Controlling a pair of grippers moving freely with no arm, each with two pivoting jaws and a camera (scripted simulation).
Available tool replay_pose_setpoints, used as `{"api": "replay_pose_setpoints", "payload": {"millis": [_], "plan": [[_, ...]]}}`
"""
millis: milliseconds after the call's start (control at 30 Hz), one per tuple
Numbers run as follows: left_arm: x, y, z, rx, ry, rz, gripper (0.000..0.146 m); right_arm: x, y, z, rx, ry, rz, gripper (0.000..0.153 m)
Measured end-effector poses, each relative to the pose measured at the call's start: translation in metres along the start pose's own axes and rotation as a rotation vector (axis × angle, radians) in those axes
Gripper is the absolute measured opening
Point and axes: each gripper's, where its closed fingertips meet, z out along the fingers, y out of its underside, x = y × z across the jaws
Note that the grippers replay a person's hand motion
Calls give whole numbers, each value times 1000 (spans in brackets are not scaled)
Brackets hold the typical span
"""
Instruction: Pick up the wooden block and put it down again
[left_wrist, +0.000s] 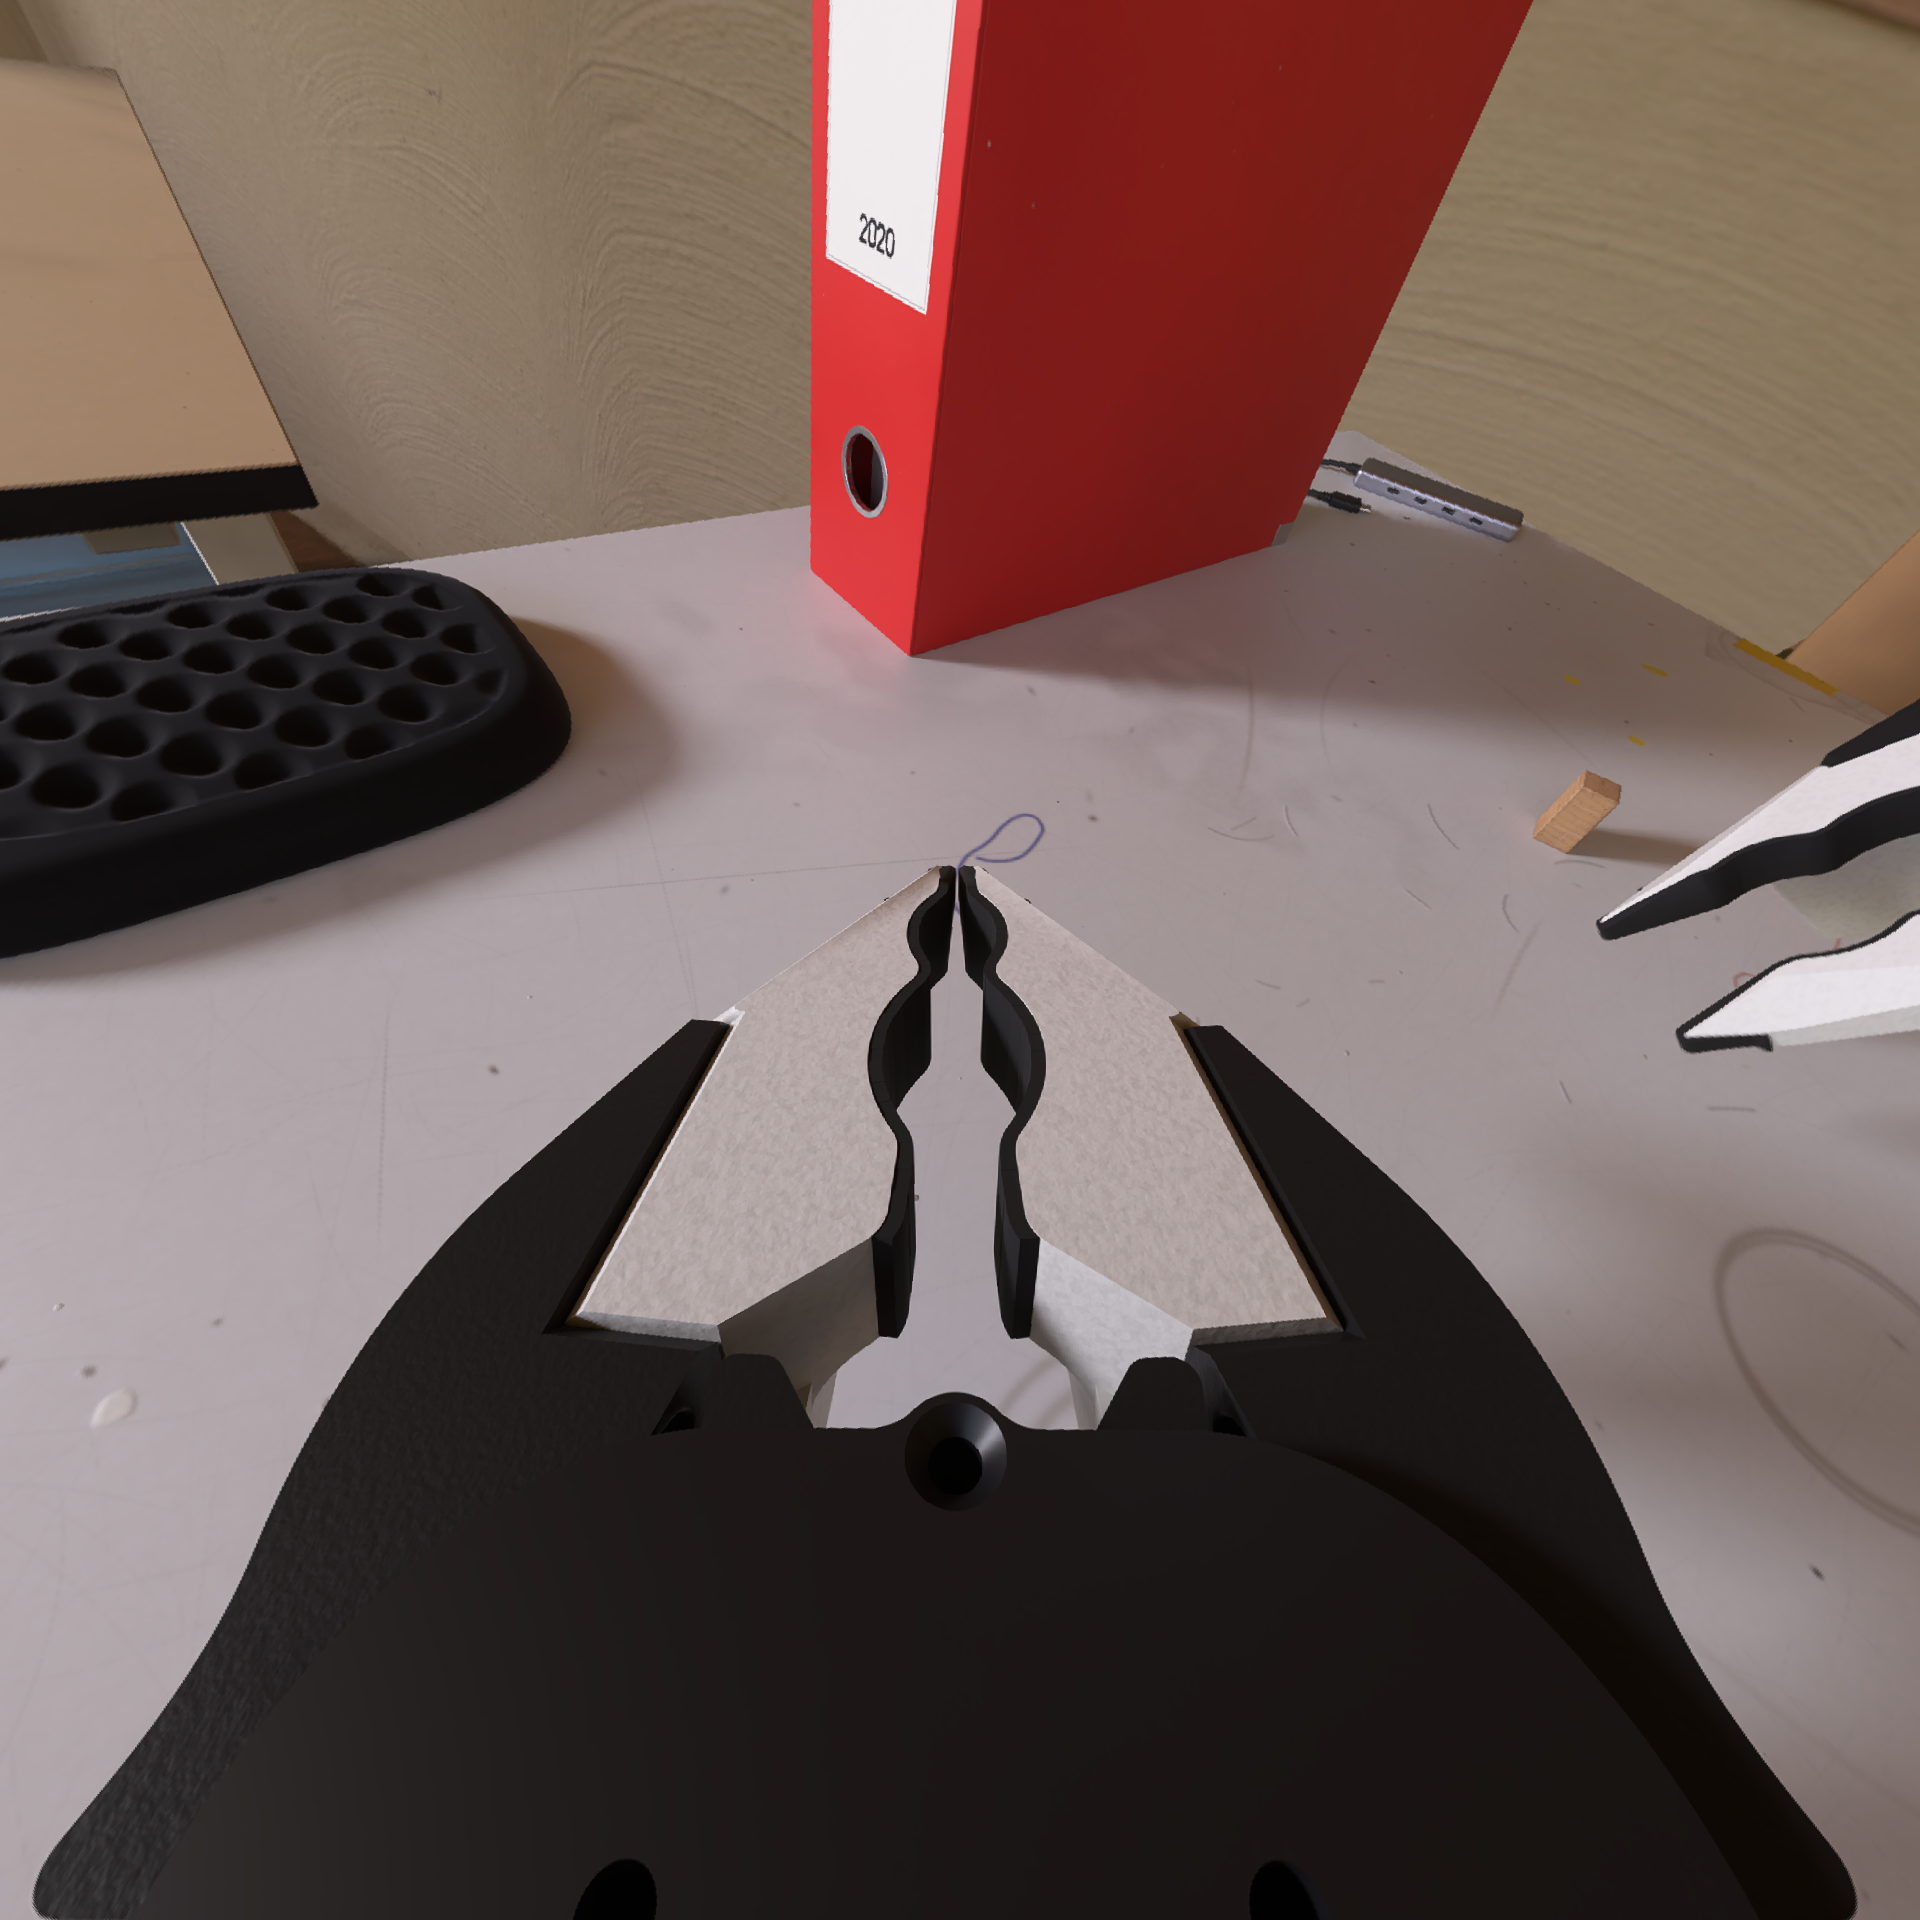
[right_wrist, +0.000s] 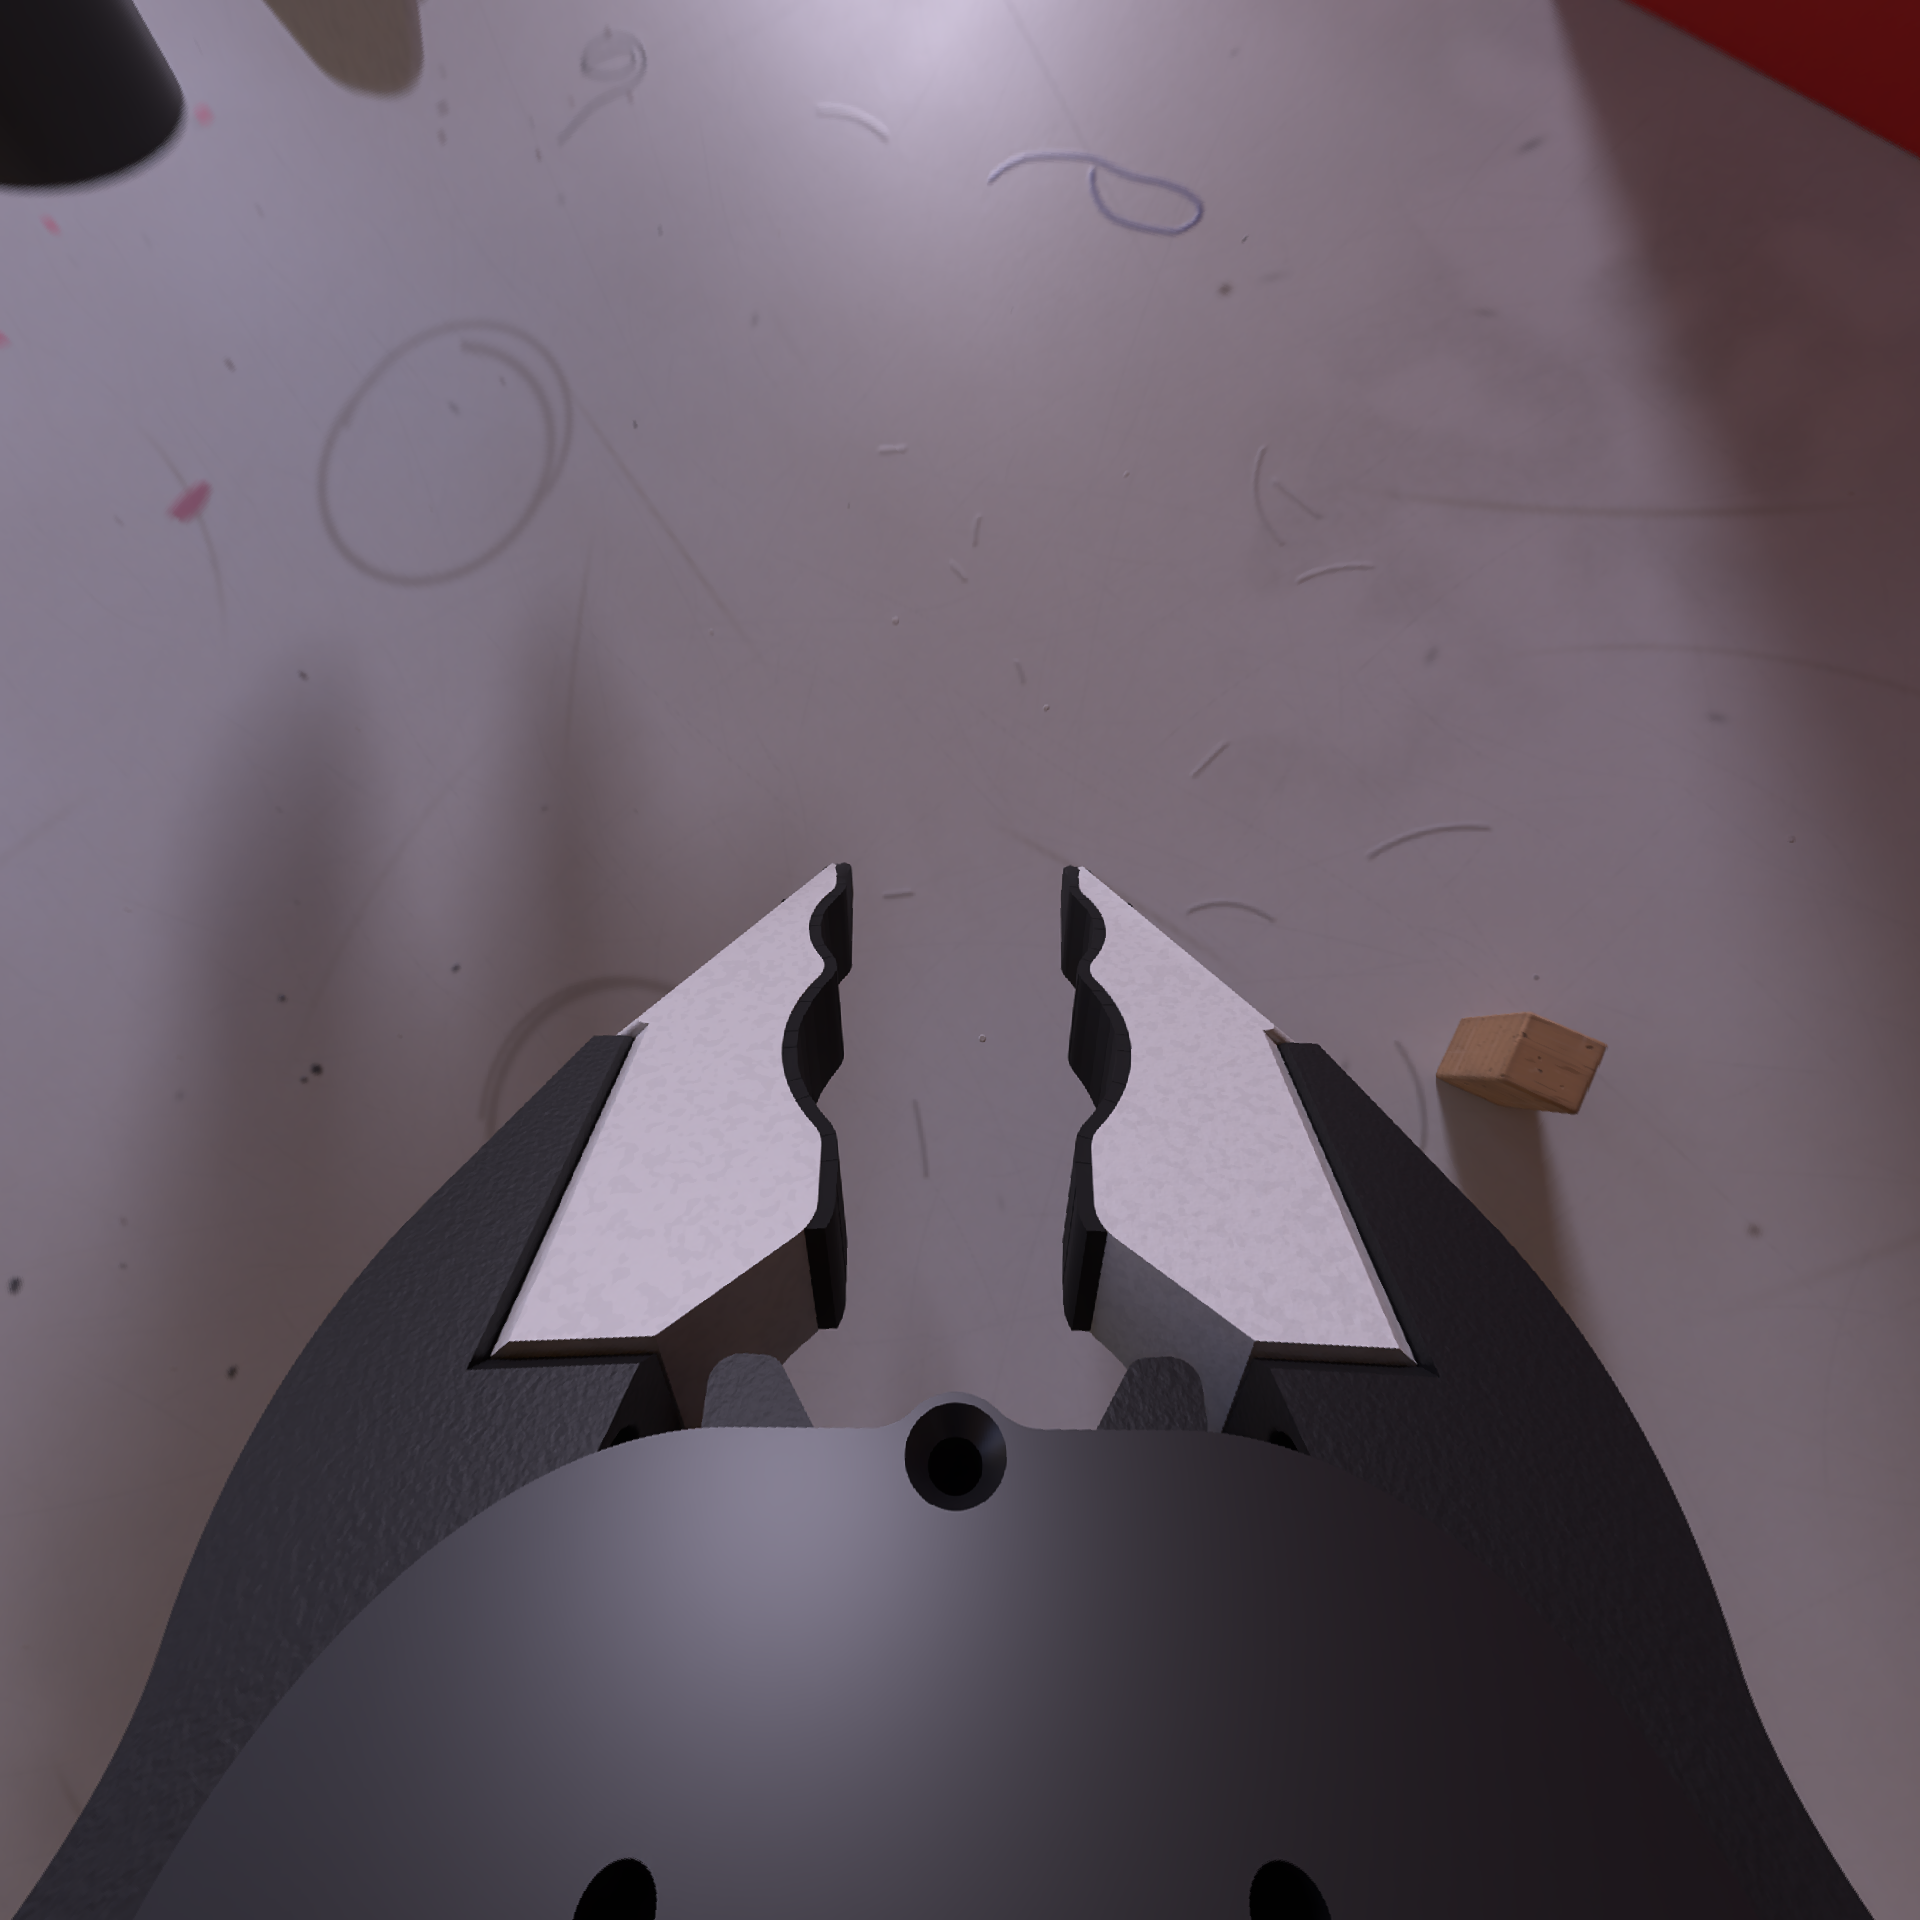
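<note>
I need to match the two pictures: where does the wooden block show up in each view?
Left wrist view: wooden block far right, mid-height, on the table beside the open right hand-held gripper.
Right wrist view: block right of centre, beside the right finger.
Shared landmark: purple loop scribble on the table.

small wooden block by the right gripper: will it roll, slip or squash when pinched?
The small tan wooden block has flat faces and square edges, so it probably won't roll. The visible grain suggests rigid wood, unlikely to squash. It looks little beside the open right hand-held gripper, so it is probably light and may skid on the smooth grey tabletop if nudged.
</note>
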Motion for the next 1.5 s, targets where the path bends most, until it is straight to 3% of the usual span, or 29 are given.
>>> {"api": "replay_pose_setpoints", "payload": {"millis": [167, 267, 433, 600, 700, 967, 1233, 1500], "plan": [[1, 0, 0, -1, -1, 6, 0, 2, 11, 14, -73, 42, -46, 40], [0, -1, -1, 3, 0, 2, 0, 2, 10, 13, -68, 38, -35, 20], [0, -1, 0, 5, 5, -5, 0, 13, 1, -1, -11, 70, -1, 19], [1, -1, 0, 4, 5, -3, 0, 59, 8, -28, -7, 301, 56, 21], [1, -1, 0, 5, 7, -4, 0, 84, 17, -39, -16, 384, 145, 33], [3, 0, 1, -2, 5, 5, 1, 109, 19, -17, 3, 324, 298, 51], [3, 0, 1, 1, 14, -5, 1, 107, 25, -19, 28, 274, 346, 16], [3, 1, 2, -3, 13, -1, 1, 101, 7, -69, 203, 207, 412, 15]]}}
